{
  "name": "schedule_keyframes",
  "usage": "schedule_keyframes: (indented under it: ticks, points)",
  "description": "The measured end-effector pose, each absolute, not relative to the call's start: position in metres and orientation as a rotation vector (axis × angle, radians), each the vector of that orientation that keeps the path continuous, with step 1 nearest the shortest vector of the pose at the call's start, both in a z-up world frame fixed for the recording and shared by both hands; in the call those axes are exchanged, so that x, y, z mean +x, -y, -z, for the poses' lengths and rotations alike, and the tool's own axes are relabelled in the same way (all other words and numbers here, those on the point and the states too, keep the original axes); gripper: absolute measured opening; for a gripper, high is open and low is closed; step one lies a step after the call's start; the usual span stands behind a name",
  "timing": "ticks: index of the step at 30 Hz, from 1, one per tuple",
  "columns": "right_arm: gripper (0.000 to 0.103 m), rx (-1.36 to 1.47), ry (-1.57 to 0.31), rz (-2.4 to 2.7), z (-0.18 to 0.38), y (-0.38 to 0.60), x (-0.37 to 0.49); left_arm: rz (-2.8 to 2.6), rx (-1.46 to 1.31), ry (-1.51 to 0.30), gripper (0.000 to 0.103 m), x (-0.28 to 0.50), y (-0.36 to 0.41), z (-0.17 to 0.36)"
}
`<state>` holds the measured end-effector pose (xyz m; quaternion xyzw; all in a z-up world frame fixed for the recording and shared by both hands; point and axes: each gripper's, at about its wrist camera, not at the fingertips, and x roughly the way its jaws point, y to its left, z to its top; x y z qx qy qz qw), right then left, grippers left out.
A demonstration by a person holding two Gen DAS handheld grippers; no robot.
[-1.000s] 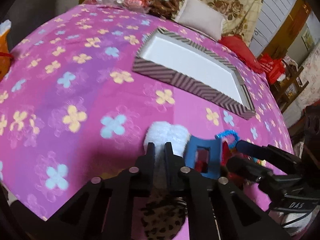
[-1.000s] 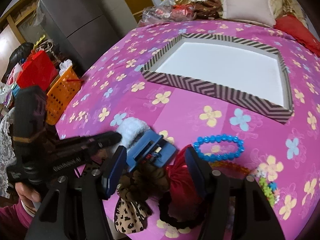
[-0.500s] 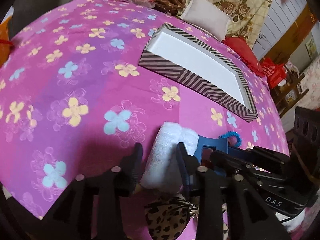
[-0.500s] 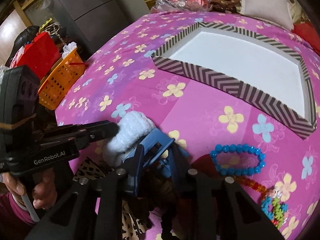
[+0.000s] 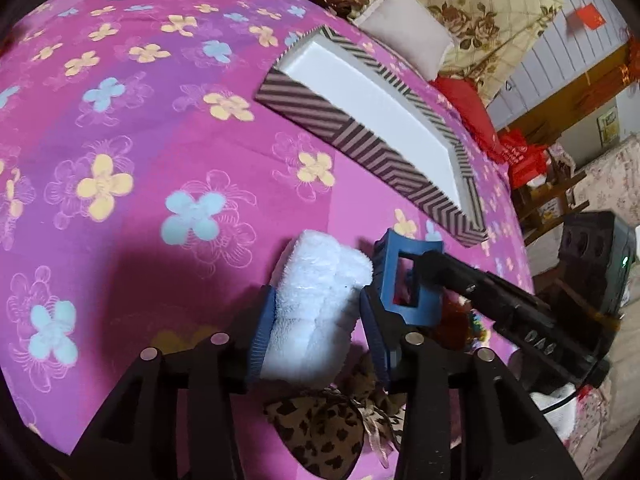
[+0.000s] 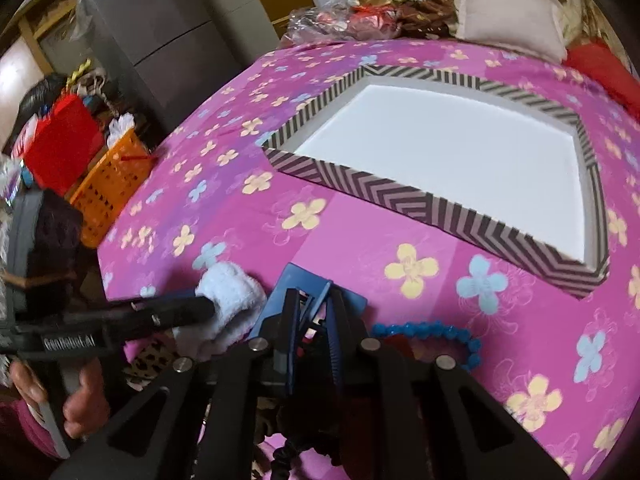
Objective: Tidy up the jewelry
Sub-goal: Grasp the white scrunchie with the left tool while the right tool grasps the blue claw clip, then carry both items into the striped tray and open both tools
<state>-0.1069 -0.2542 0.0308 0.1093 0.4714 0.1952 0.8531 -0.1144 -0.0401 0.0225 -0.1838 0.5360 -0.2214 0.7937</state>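
Note:
My left gripper (image 5: 316, 312) has its fingers around a fluffy white scrunchie (image 5: 320, 296) on the pink flowered cloth, with the pads touching its sides. It also shows in the right wrist view (image 6: 228, 300). My right gripper (image 6: 312, 320) is shut on a blue hair claw clip (image 6: 304, 292), which also shows in the left wrist view (image 5: 404, 276). A blue bead bracelet (image 6: 436, 332) lies just right of the clip. A leopard-print scrunchie (image 5: 324, 432) lies below the left gripper. The striped tray (image 6: 384, 192) with a white inside stands further back.
An orange basket (image 6: 112, 184) and red bag (image 6: 60, 140) stand off the left edge. Pillows (image 6: 508, 16) and plastic bags (image 6: 340, 20) lie beyond the tray. More beads and dark hair ties lie under the right gripper, mostly hidden.
My left gripper opened and then closed in around the white scrunchie. My right gripper moved left and shut on the blue claw clip.

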Motion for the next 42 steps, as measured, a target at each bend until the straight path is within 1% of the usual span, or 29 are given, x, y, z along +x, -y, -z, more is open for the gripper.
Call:
schedule_keyframes:
  ticks: [1, 2, 3, 4, 5, 6, 7, 10, 11, 12, 13, 14, 18, 20, 21, 22, 23, 24, 25, 28, 33, 34, 35, 37, 42]
  points:
    - [0.016, 0.253, -0.995, -0.409, -0.03, 0.257, -0.107, 0.469, -0.371, -1.145, 0.039, -0.115, 0.043, -0.023]
    - [0.024, 0.268, -0.996, -0.403, -0.029, 0.259, -0.107, 0.465, -0.348, -1.142, 0.039, -0.115, 0.045, -0.023]
    - [0.031, 0.283, -0.999, -0.396, -0.028, 0.26, -0.108, 0.466, -0.312, -1.133, 0.034, -0.116, 0.048, -0.025]
    - [0.043, 0.297, -1.005, -0.395, -0.027, 0.261, -0.109, 0.466, -0.283, -1.124, 0.027, -0.117, 0.051, -0.026]
    - [0.048, 0.307, -1.011, -0.396, -0.026, 0.26, -0.11, 0.471, -0.262, -1.115, 0.025, -0.117, 0.053, -0.027]
    - [0.048, 0.313, -1.017, -0.398, -0.025, 0.26, -0.111, 0.479, -0.255, -1.109, 0.022, -0.118, 0.054, -0.028]
    - [0.048, 0.312, -1.025, -0.4, -0.023, 0.258, -0.111, 0.482, -0.256, -1.105, 0.02, -0.118, 0.054, -0.028]
    - [0.048, 0.225, -1.04, -0.386, -0.017, 0.243, -0.11, 0.463, -0.269, -1.091, 0.017, -0.116, 0.049, -0.03]
    - [0.046, 0.192, -1.034, -0.384, -0.017, 0.239, -0.108, 0.444, -0.271, -1.078, 0.017, -0.115, 0.045, -0.033]
    - [0.042, 0.17, -1.02, -0.389, -0.018, 0.235, -0.106, 0.416, -0.265, -1.061, 0.017, -0.115, 0.041, -0.036]
    - [0.032, 0.156, -1.009, -0.396, -0.019, 0.232, -0.102, 0.384, -0.257, -1.041, 0.017, -0.114, 0.036, -0.039]
    - [0.026, 0.146, -1.002, -0.407, -0.019, 0.23, -0.097, 0.361, -0.251, -1.026, 0.017, -0.113, 0.032, -0.042]
    - [0.025, 0.091, -1.003, -0.412, -0.019, 0.222, -0.079, 0.346, -0.266, -1.023, 0.017, -0.108, 0.021, -0.045]
    - [0.027, 0.14, -1.011, -0.394, -0.022, 0.227, -0.078, 0.34, -0.252, -1.013, 0.017, -0.11, 0.019, -0.046]
    - [0.031, 0.161, -1.005, -0.379, -0.025, 0.231, -0.081, 0.338, -0.247, -1.01, 0.017, -0.11, 0.019, -0.046]
    - [0.048, 0.172, -0.998, -0.357, -0.027, 0.234, -0.084, 0.336, -0.246, -1.009, 0.017, -0.111, 0.02, -0.046]
    - [0.068, 0.178, -0.997, -0.339, -0.027, 0.236, -0.087, 0.337, -0.249, -1.01, 0.017, -0.111, 0.021, -0.046]
    - [0.073, 0.195, -1.0, -0.324, -0.03, 0.237, -0.092, 0.339, -0.254, -1.011, 0.017, -0.11, 0.022, -0.045]
    - [0.075, 0.207, -1.002, -0.331, -0.03, 0.237, -0.094, 0.34, -0.258, -1.011, 0.017, -0.11, 0.022, -0.045]
    - [0.075, 0.208, -1.021, -0.33, -0.029, 0.227, -0.1, 0.336, -0.258, -1.011, 0.017, -0.11, 0.025, -0.045]
    - [0.074, 0.089, -1.055, -0.302, -0.013, 0.205, -0.095, 0.322, -0.242, -1.017, 0.017, -0.109, 0.027, -0.044]
    - [0.06, 0.077, -1.05, -0.3, -0.011, 0.204, -0.094, 0.319, -0.239, -1.016, 0.017, -0.11, 0.028, -0.044]
    - [0.054, 0.078, -1.043, -0.302, -0.011, 0.206, -0.094, 0.315, -0.234, -1.016, 0.017, -0.109, 0.028, -0.045]
    - [0.052, 0.083, -1.035, -0.319, -0.014, 0.21, -0.093, 0.32, -0.226, -1.013, 0.017, -0.108, 0.03, -0.047]
    - [0.052, 0.093, -0.983, -0.364, -0.035, 0.221, -0.093, 0.335, -0.2, -0.978, 0.017, -0.097, 0.038, -0.062]
